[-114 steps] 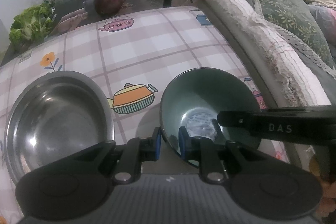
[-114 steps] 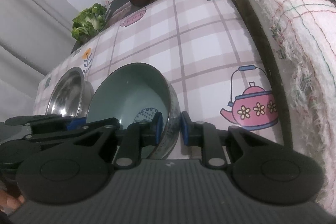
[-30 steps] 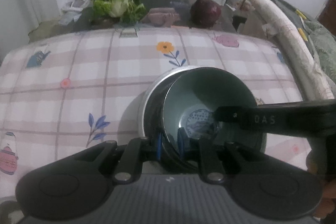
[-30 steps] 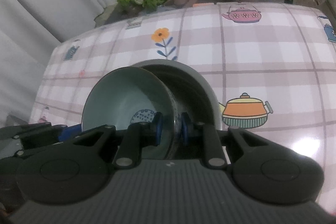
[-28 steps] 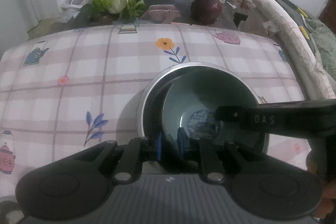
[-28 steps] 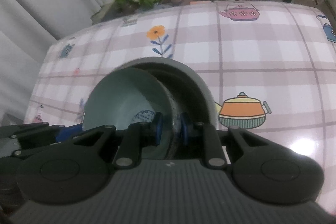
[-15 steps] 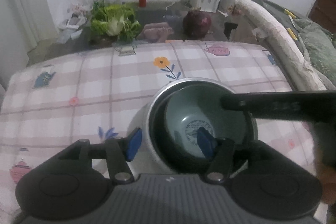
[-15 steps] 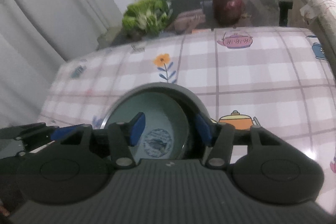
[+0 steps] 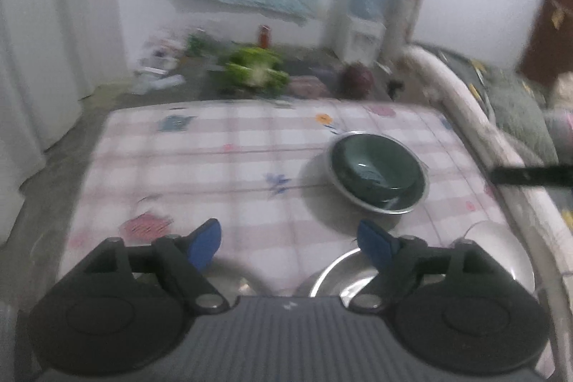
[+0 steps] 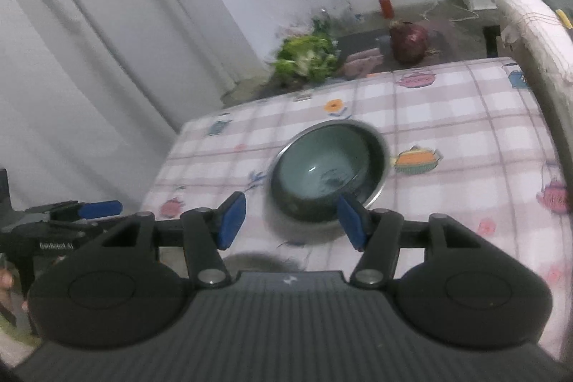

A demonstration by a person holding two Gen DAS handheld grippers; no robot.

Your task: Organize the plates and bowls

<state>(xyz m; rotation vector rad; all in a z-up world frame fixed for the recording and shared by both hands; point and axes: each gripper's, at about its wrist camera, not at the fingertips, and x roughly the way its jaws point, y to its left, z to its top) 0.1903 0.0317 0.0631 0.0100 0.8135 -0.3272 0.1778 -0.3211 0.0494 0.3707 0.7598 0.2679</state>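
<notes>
A green ceramic bowl [image 9: 372, 167] sits nested inside a steel bowl [image 9: 412, 208] on the checked tablecloth [image 9: 215, 167]. My left gripper [image 9: 290, 238] hangs above the table's near part, well back from the bowls. Its jaws are opening, with nothing between them. In the right wrist view the green bowl [image 10: 315, 167] rests in the steel bowl [image 10: 380, 145], just beyond my right gripper [image 10: 292, 221]. Its jaws are opening too, and they hold nothing. The left gripper [image 10: 96, 208] shows at the left edge. One right finger [image 9: 530, 176] pokes in from the right.
Two steel dishes [image 9: 232, 278] [image 9: 343, 274] lie at the table's near edge under the left gripper. Beyond the far edge are a lettuce [image 10: 308, 54], a red cabbage [image 10: 408, 40] and a red bottle [image 10: 386, 4]. A cloth-covered sofa edge [image 10: 526, 20] runs along the right, a curtain [image 10: 89, 42] on the left.
Both grippers let go of the green bowl's rim, leaving it nested in the steel bowl. Both opened and drew back and up from the bowls.
</notes>
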